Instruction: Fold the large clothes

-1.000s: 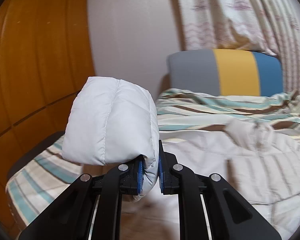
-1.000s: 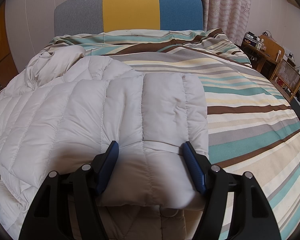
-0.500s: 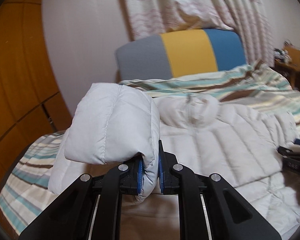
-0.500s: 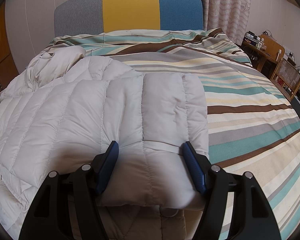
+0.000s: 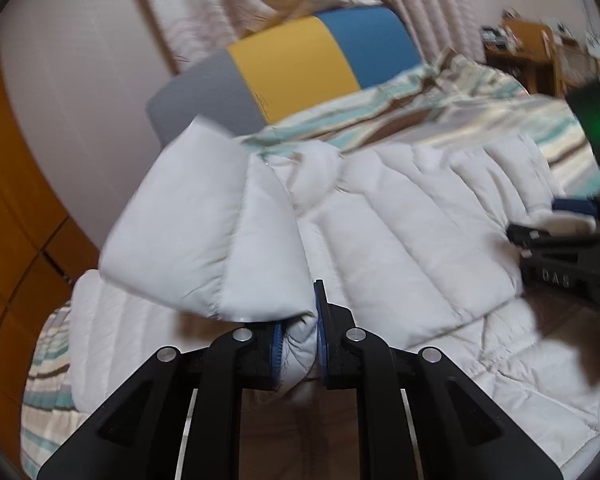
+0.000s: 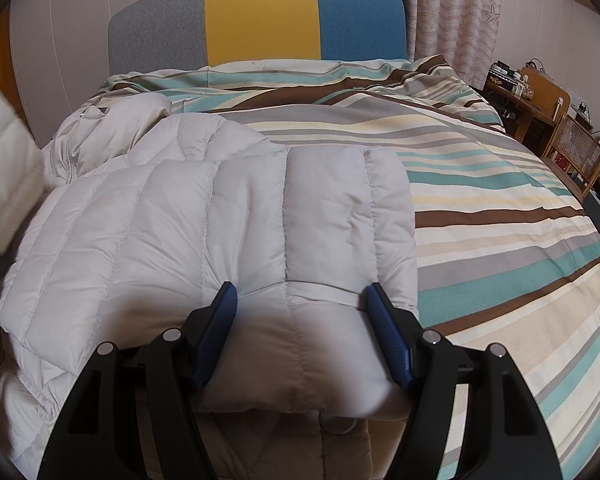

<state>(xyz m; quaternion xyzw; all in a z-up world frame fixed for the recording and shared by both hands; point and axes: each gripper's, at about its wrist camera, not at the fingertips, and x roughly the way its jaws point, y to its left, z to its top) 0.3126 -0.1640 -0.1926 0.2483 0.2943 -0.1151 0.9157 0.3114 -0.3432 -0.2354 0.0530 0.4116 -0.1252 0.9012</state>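
A white quilted down jacket [image 6: 148, 220] lies on the striped bedspread [image 6: 500, 240]. One sleeve [image 6: 340, 208] is folded across its body. My right gripper [image 6: 302, 332] is open, its blue pads either side of that sleeve's cuff end, resting on it. My left gripper [image 5: 298, 346] is shut on the other sleeve [image 5: 204, 240], held lifted above the jacket body [image 5: 412, 248]. The right gripper also shows in the left wrist view [image 5: 572, 220] at the right edge. The lifted sleeve shows at the left edge of the right wrist view [image 6: 4, 160].
The bed has a grey, yellow and blue headboard [image 6: 260, 20] against a white wall, with curtains [image 6: 456, 16] behind. A wooden wardrobe [image 5: 8, 216] stands left of the bed. A wooden desk and chair [image 6: 556, 120] stand to the right.
My left gripper has swung right and tilted, carrying the lifted sleeve over the jacket body toward the right gripper. The right gripper has stayed still and open on the folded sleeve.
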